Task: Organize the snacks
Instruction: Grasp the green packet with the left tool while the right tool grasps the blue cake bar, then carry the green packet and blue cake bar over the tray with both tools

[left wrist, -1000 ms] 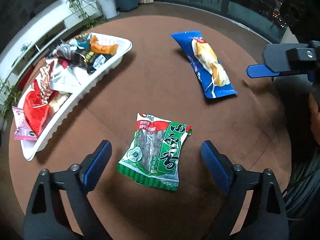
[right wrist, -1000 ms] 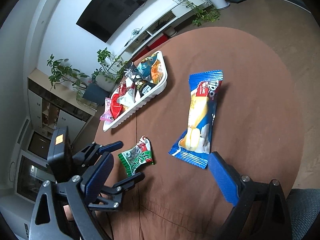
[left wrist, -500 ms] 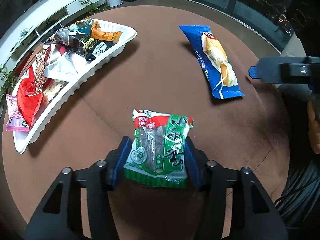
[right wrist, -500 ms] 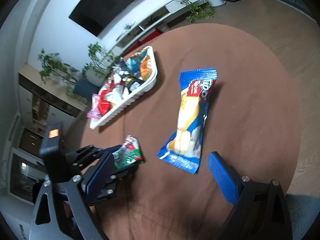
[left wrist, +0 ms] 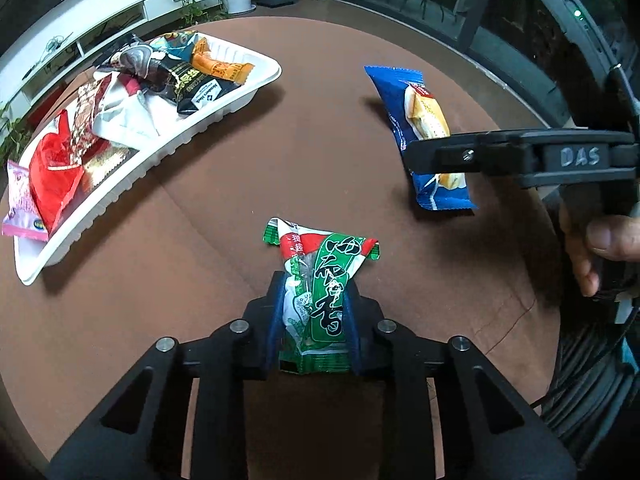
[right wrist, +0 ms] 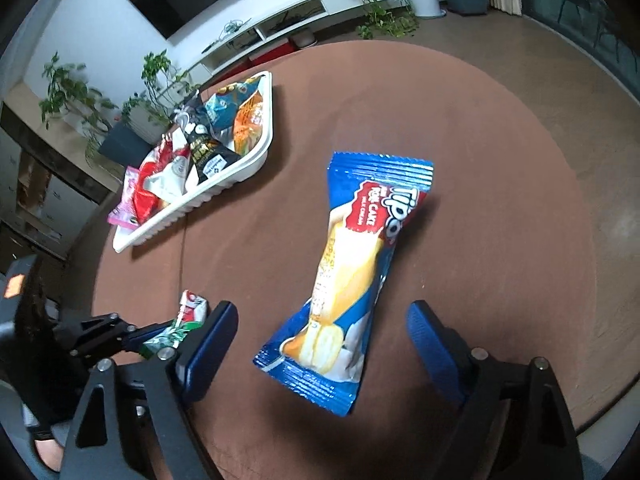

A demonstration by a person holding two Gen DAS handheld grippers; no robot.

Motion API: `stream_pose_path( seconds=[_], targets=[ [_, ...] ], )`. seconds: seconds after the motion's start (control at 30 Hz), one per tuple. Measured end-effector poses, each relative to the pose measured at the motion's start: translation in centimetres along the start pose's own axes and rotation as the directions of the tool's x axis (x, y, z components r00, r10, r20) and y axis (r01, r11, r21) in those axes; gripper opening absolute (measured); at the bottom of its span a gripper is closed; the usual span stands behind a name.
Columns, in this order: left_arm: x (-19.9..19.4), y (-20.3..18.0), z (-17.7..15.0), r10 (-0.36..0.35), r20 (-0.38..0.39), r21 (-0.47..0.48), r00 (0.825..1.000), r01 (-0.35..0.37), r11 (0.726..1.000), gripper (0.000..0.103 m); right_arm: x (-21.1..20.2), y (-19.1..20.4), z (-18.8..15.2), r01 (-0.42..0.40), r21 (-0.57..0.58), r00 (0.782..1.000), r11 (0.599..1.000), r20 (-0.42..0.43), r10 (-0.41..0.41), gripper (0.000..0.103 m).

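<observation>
My left gripper (left wrist: 314, 316) covers the sides of the green snack packet (left wrist: 320, 300), so I can't read its lower print. In the left wrist view my right gripper (left wrist: 440, 156) crosses the blue cake packet (left wrist: 420, 120), hiding its middle. The tray (left wrist: 224, 116) snacks overlap; the lowest ones are probably unreadable.

On the round table (right wrist: 500, 120), a tray (right wrist: 224, 190) full of snack packets sits at the upper left of the right wrist view. A long cake packet (right wrist: 352, 268) lies in the middle, well apart from the tray. A small snack bag (left wrist: 316, 292) sits at the lower left, near the table's edge.
</observation>
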State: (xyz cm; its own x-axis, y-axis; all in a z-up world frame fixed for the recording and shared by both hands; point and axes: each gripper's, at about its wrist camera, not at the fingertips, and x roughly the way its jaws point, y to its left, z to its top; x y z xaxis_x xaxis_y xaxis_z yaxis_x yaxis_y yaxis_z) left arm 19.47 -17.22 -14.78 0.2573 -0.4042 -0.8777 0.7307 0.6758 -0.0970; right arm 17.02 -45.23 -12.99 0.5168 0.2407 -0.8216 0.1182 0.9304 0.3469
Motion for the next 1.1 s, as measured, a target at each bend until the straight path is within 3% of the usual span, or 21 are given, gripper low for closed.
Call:
stream_pose_path(
  seconds=[0.3,0.5,0.7,0.83,1.1],
  targets=[
    [-1.3,1.6,-2.0,-0.067,0.086,-0.136,0.994,0.078,0.988,0.024,0.4,1.1,0.0,0.075,-0.085,0.997,0.994,-0.001,-0.076,0.086],
    [-3.0,1.6,-4.8,-0.090,0.194,-0.275,0.977,0.142,0.951,0.024,1.1,2.0,0.5,0.120,-0.140,0.993,0.983,0.010,-0.120,0.078],
    [-4.2,2.0,-6.6,-0.084,0.248,-0.346,0.965,0.169,0.923,0.024,2.1,3.4,0.8,0.185,-0.219,0.982,0.958,0.020,-0.185,0.072],
    [-5.4,2.2,-8.1,-0.071,0.270,-0.380,0.960,0.174,0.908,0.024,2.2,4.3,0.4,0.191,-0.270,0.981,0.944,0.023,-0.192,0.056],
    [-6.7,2.6,-10.0,-0.054,0.299,-0.431,0.953,0.185,0.883,0.024,2.0,6.5,-1.2,0.154,-0.349,0.986,0.924,-0.004,-0.166,0.038]
  ],
)
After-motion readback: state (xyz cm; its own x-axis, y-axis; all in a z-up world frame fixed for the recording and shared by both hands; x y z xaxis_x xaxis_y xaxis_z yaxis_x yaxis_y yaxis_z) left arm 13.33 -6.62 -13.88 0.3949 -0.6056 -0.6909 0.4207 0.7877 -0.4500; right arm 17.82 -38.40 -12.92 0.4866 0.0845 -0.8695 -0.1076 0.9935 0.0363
